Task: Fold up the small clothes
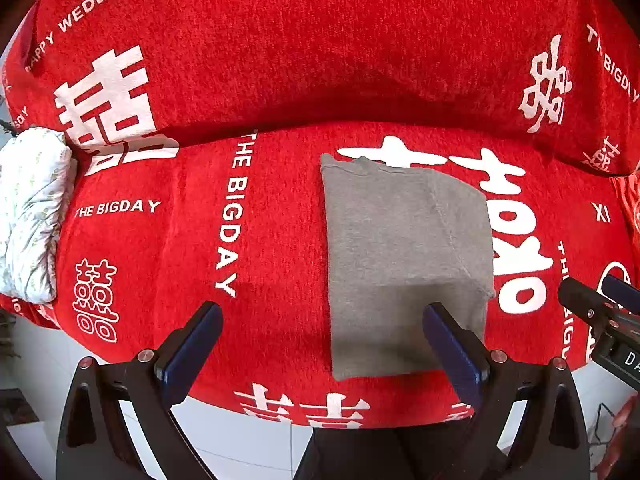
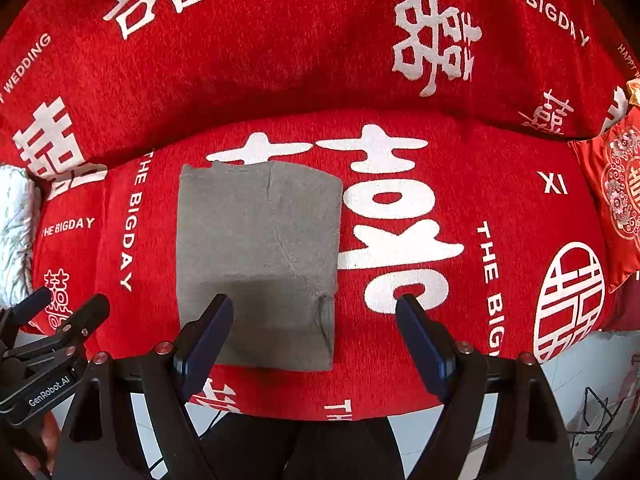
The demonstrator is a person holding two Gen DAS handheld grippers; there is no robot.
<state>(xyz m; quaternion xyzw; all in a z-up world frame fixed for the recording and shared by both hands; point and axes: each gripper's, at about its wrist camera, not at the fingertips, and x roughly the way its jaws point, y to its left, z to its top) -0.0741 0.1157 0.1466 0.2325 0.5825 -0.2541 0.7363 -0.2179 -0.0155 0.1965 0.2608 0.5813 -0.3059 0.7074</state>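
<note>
A: Where is the folded grey knitted garment (image 1: 404,256) seen?

B: It is laid flat as a tall rectangle on the seat of the red sofa cover printed with white characters and lettering (image 1: 280,216), near the front edge; a sleeve seam is visible on its upper layer. In the right wrist view it (image 2: 256,248) is seen left of centre, beside a large white character.

A: How are the left tongs (image 1: 322,344) held?

B: They are spread wide with nothing between them; the right-hand blue pad is seen over the garment's lower part, but whether it touches cannot be told.

A: And the right tongs (image 2: 314,340)?

B: Likewise released, with the garment's lower right corner framed between the fingers. A white patterned quilt (image 1: 32,216) is bunched at the sofa's left end, and a red embroidered cushion (image 2: 616,200) is seen at the right.
</note>
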